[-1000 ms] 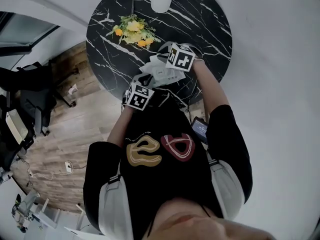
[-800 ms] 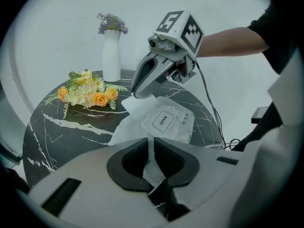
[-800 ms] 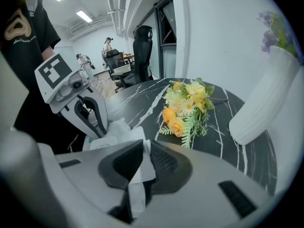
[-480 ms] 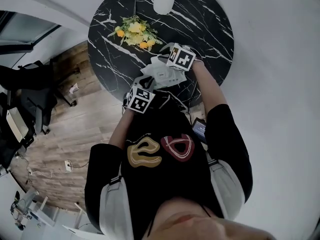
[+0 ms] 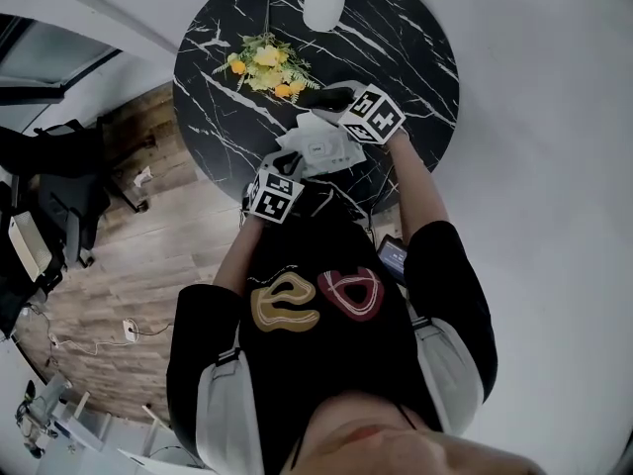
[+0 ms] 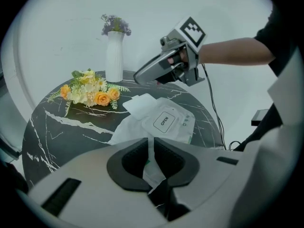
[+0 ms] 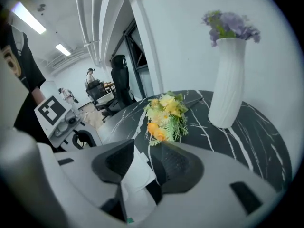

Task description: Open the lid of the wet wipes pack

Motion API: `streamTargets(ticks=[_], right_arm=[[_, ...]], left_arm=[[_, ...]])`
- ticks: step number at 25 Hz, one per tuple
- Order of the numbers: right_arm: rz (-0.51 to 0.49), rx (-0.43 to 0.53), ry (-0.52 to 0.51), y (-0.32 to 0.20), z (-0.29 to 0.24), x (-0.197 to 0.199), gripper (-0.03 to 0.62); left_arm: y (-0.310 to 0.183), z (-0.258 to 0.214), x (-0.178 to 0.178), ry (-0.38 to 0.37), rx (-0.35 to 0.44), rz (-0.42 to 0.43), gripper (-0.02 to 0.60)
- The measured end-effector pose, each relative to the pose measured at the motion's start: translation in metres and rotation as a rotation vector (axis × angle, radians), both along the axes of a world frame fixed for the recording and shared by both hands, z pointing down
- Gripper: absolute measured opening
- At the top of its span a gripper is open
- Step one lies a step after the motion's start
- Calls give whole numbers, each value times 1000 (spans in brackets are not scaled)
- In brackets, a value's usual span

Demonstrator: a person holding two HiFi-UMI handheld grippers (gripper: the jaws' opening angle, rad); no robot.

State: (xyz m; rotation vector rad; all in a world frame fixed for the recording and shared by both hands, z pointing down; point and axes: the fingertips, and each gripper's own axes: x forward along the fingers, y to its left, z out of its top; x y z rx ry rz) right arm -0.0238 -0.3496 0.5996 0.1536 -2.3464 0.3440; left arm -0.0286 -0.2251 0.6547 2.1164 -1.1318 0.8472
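Head view: round black table (image 5: 396,47), marble-patterned with white veins. Wet wipes pack (image 5: 321,151), soft white film, lies near the table's front edge between left gripper (image 5: 294,171) and right gripper (image 5: 316,97).

Left gripper view: jaws pinched on the pack's thin crinkled end. Rounded-rectangle lid (image 6: 164,121), marked OPEN, sits flat on the film.

Right gripper view: jaws have just been opening and stand wide. White film shows in the gap, unpressed.

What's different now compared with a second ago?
The right gripper has just been opening its jaws, the white flap loose between them, and shifted right, off the wet wipes pack. The left gripper stays clamped on the pack's edge; flowers and vase unmoved.
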Motion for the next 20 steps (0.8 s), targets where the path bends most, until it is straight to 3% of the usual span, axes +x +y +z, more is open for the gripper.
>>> streamTargets(ticks=[6, 11, 20], right_arm=[[241, -20, -229, 0, -39, 26, 204], [336, 26, -260, 22, -47, 47, 204], [515, 100, -350, 68, -60, 63, 202]], left_arm=[[-1, -4, 0, 52, -16, -39, 52], [0, -9, -2, 84, -14, -81, 66], [-9, -64, -8, 208, 200, -210, 63]])
